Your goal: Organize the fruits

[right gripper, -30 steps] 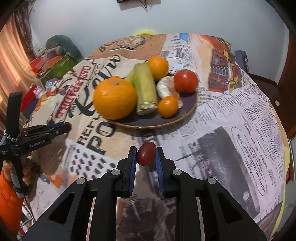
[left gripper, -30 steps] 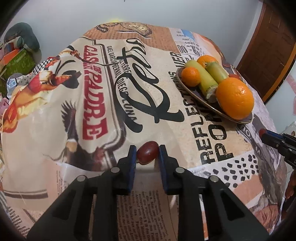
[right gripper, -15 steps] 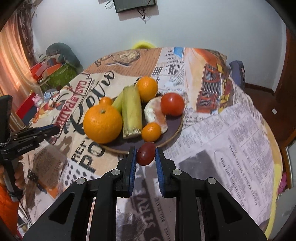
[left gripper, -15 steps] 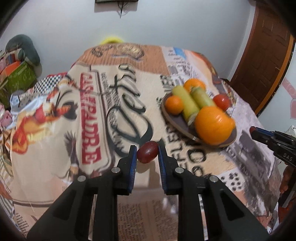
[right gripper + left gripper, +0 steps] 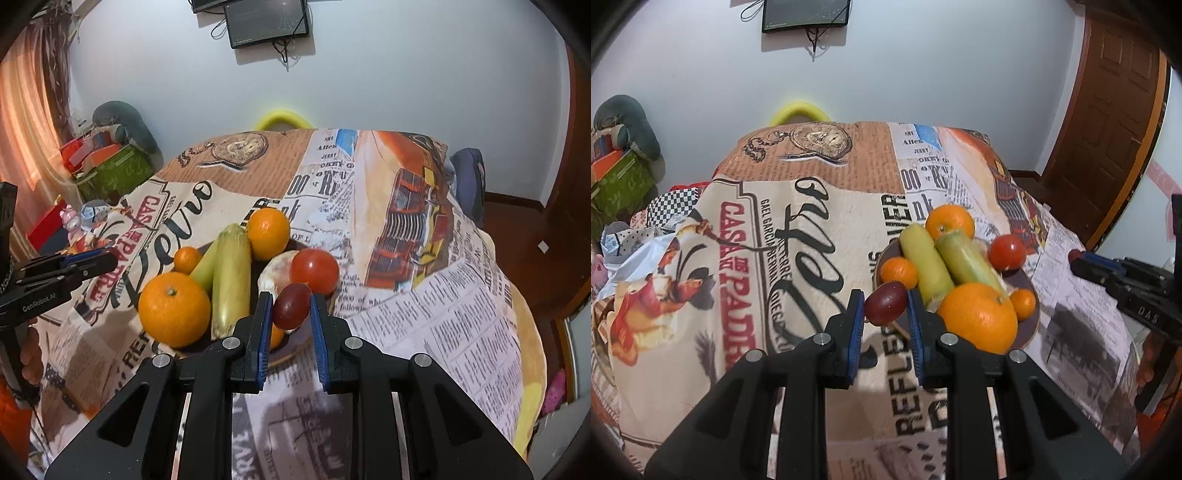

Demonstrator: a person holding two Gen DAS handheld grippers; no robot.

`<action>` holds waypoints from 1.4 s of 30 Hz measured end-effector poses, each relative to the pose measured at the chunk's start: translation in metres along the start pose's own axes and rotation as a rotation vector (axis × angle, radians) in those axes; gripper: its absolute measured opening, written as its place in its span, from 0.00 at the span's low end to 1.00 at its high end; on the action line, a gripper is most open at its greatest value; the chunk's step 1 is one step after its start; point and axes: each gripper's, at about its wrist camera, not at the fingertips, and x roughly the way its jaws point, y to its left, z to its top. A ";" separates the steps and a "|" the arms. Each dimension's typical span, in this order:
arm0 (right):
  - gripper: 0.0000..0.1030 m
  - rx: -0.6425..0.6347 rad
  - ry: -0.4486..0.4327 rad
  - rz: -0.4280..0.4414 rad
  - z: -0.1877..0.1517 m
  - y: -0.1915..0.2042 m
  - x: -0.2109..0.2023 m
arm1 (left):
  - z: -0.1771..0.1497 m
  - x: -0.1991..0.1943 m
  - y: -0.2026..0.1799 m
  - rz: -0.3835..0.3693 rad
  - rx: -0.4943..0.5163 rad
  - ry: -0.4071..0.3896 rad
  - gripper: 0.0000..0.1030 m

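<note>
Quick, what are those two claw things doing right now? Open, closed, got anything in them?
Left gripper: closed on a dark red grape.
Right gripper: closed on another dark red grape.

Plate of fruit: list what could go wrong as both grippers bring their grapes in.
1. The plate is crowded: a dropped grape could roll off its rim onto the tablecloth.
2. The left gripper and right gripper each pinch a soft red grape; they may bruise.
3. Both approach one plate and could collide, or nudge the big orange by the rim.
</note>
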 end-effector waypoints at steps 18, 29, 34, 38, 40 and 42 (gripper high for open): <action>0.18 0.009 0.085 0.031 -0.004 -0.013 0.054 | 0.007 0.048 -0.017 -0.038 0.018 0.072 0.22; 0.27 0.008 0.079 0.043 -0.002 -0.011 0.054 | 0.007 0.055 -0.014 -0.053 -0.012 0.101 0.29; 0.29 0.004 0.055 0.036 0.001 -0.009 0.043 | 0.009 0.044 -0.018 -0.037 0.001 0.075 0.34; 0.29 -0.014 0.010 0.016 0.008 -0.003 0.021 | 0.016 0.020 -0.022 -0.040 -0.002 0.032 0.34; 0.29 -0.022 -0.021 0.010 0.014 0.001 0.004 | 0.019 0.004 -0.025 -0.038 0.000 0.001 0.34; 0.29 -0.030 -0.060 0.003 0.019 0.006 -0.017 | 0.024 -0.019 -0.030 -0.026 0.009 -0.045 0.34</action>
